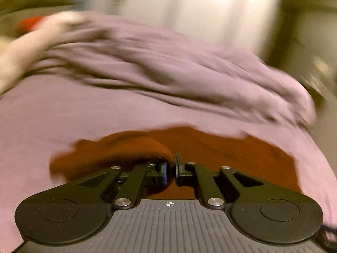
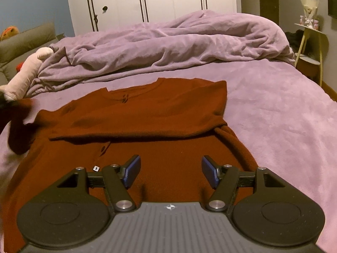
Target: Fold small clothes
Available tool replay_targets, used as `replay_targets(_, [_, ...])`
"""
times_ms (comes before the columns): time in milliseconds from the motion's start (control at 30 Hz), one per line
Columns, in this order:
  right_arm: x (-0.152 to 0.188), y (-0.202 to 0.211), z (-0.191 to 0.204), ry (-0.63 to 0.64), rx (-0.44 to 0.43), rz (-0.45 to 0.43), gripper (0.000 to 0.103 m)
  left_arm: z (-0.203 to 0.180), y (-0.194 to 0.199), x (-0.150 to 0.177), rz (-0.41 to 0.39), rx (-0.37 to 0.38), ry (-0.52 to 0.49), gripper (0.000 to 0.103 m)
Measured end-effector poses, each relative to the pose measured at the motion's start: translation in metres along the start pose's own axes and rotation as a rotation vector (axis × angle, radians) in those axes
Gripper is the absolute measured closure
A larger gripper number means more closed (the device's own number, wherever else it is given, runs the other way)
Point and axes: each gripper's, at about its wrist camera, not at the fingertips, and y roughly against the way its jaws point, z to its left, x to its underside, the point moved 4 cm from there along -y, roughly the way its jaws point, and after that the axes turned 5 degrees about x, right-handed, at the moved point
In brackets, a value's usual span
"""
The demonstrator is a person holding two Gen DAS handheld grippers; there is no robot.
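A dark red sweater [image 2: 147, 113] lies on the bed [image 2: 273, 116], just in front of the rumpled lilac duvet [image 2: 168, 42]. The left gripper [image 1: 171, 168] is clamped on a bunched fold of the sweater. The right gripper [image 2: 170, 168] hovers over the sweater's near part, jaws apart and opening, nothing between them.

Lying open and flat to the right of the rust-red sweater [image 2: 147, 113]: bare purple bed [image 2: 273, 116]. Blocking the far side: bunched lilac duvet [image 2: 168, 44]. Crowding the left edge: pale plush toy [image 2: 27, 71].
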Motion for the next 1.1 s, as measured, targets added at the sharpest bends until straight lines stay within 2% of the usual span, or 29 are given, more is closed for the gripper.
replay_targets(33, [0.000, 0.001, -0.001, -0.007, -0.003, 0.001, 0.038, -0.028, -0.011, 0.009, 0.027, 0.043, -0.068, 0.088])
replay_targets(100, [0.000, 0.001, -0.005, -0.020, -0.010, 0.004, 0.037, -0.064, -0.028, 0.034, 0.078, 0.084, -0.149, 0.078])
replay_targets(133, [0.000, 0.000, -0.007, -0.028, -0.017, 0.011, 0.036, -0.073, -0.035, 0.047, 0.105, 0.093, -0.162, 0.068])
replay_targets(167, [-0.001, 0.000, -0.009, -0.034, -0.025, 0.018, 0.036, -0.077, -0.040, 0.057, 0.123, 0.101, -0.162, 0.067])
replay_targets(233, [-0.005, -0.003, -0.012, -0.040, -0.057, 0.029, 0.036, -0.071, -0.046, 0.074, 0.162, 0.081, -0.138, 0.064])
replay_targets(267, [-0.007, -0.005, -0.012, -0.040, -0.076, 0.034, 0.036, -0.063, -0.047, 0.081, 0.171, 0.055, -0.119, 0.057])
replay_targets(367, [-0.018, -0.015, -0.004, -0.039, -0.138, 0.043, 0.036, -0.034, -0.042, 0.092, 0.192, -0.031, -0.060, 0.051])
replay_targets(500, [-0.039, -0.039, 0.029, -0.044, -0.234, 0.062, 0.036, -0.013, -0.033, 0.095, 0.190, -0.131, -0.037, 0.041])
replay_targets(633, [-0.064, -0.065, 0.084, -0.022, -0.335, 0.099, 0.036, -0.001, -0.032, 0.102, 0.201, -0.113, 0.032, 0.035])
replay_targets(733, [-0.073, -0.085, 0.127, 0.051, -0.350, 0.115, 0.036, 0.005, -0.023, 0.105, 0.189, -0.104, 0.053, 0.032])
replay_targets(800, [-0.074, -0.099, 0.148, 0.101, -0.316, 0.139, 0.036, 0.009, -0.017, 0.108, 0.186, -0.100, 0.072, 0.030])
replay_targets(833, [-0.072, -0.106, 0.158, 0.134, -0.295, 0.157, 0.040, 0.011, -0.017, 0.109, 0.184, -0.098, 0.083, 0.028])
replay_targets(867, [-0.068, -0.112, 0.167, 0.160, -0.280, 0.168, 0.052, 0.014, -0.016, 0.110, 0.183, -0.096, 0.091, 0.028])
replay_targets(1000, [-0.054, -0.127, 0.178, 0.229, -0.223, 0.204, 0.080, 0.014, -0.014, 0.111, 0.181, -0.087, 0.082, 0.027])
replay_targets(1033, [-0.052, -0.126, 0.177, 0.235, -0.223, 0.197, 0.096, 0.014, -0.014, 0.110, 0.183, -0.086, 0.084, 0.027])
replay_targets(1100, [-0.056, -0.118, 0.165, 0.207, -0.220, 0.157, 0.097, 0.015, -0.011, 0.109, 0.181, -0.089, 0.095, 0.027])
